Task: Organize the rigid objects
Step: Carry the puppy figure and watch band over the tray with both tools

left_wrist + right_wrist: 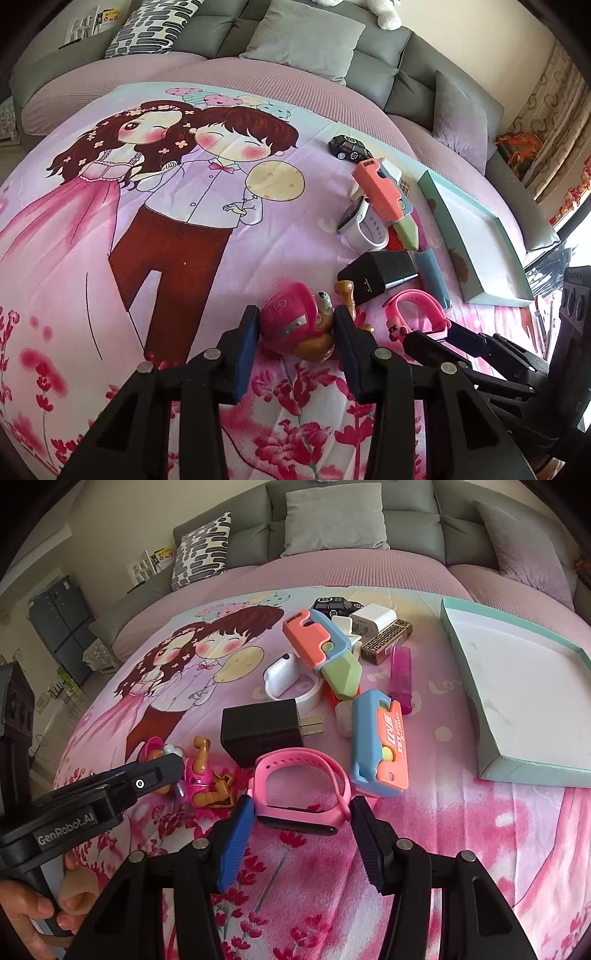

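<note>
Teal box lid (461, 635) holds nothing; left fingers (243, 354) clamp pup figure (295, 325); right fingers (236, 834) clasp pink watch (303, 786)

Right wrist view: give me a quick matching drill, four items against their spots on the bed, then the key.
1. pink watch
2. black charger
3. teal tray
4. black toy car

A. far end of the pile, nearest the sofa
B. between the right gripper's pads
C. far right, apart from the pile
D. just beyond the pink watch

Pairs: 1-B, 2-D, 3-C, 4-A
</note>
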The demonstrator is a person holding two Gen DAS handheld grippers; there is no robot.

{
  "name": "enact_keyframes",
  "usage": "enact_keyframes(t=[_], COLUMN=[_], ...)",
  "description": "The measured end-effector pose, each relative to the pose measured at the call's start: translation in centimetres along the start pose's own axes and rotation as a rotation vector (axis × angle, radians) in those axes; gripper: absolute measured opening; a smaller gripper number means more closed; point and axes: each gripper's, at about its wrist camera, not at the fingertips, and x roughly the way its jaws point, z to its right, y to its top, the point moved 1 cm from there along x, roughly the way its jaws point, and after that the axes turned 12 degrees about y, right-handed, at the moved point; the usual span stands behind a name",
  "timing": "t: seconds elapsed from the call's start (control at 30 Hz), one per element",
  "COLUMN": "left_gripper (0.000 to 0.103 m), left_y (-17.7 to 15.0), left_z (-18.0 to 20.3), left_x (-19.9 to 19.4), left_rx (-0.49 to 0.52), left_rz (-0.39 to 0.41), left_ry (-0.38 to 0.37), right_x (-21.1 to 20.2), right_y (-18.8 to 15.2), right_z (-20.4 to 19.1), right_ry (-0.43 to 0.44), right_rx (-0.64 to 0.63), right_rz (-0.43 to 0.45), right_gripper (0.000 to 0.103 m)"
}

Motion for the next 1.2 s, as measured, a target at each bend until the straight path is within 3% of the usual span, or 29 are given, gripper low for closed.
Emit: enact_keyframes(t=[0.43,0.6,0.9,1.03,1.2], left_gripper=[0.042,0.042,0.042,0.042,0.042], left_y=[0.8,3.4,9.5,11.0,12.2], left_z=[0.9,2.3,9.4,13.0,17.4], left_x=[-3.2,-6.2,-8.2,-7.3,-4.6], left_rx=[0.04,0.053,0.07,0.074,0.09], left_rz=[0.071,0.156,0.303,0.306,0.291], left_ry=[-0.01,-0.03,-0.136,-0.186,-0.197], right_x=[-2.9,-5.3,-9.4,-10.9,-12.1], right_y=[0.6,2.5,7.7,8.7,9.9], right_z=[0.2,0.7,6.2,9.5,13.7], right_ry=[0.024,0.009,-0.15,-0.248,-0.342], right_rx=[0.015,0.016,0.131,0.204,0.266], right_rz=[0.07,0.158,0.352,0.407,0.425], right_gripper=[0.057,0.057,0.057,0.057,0.057])
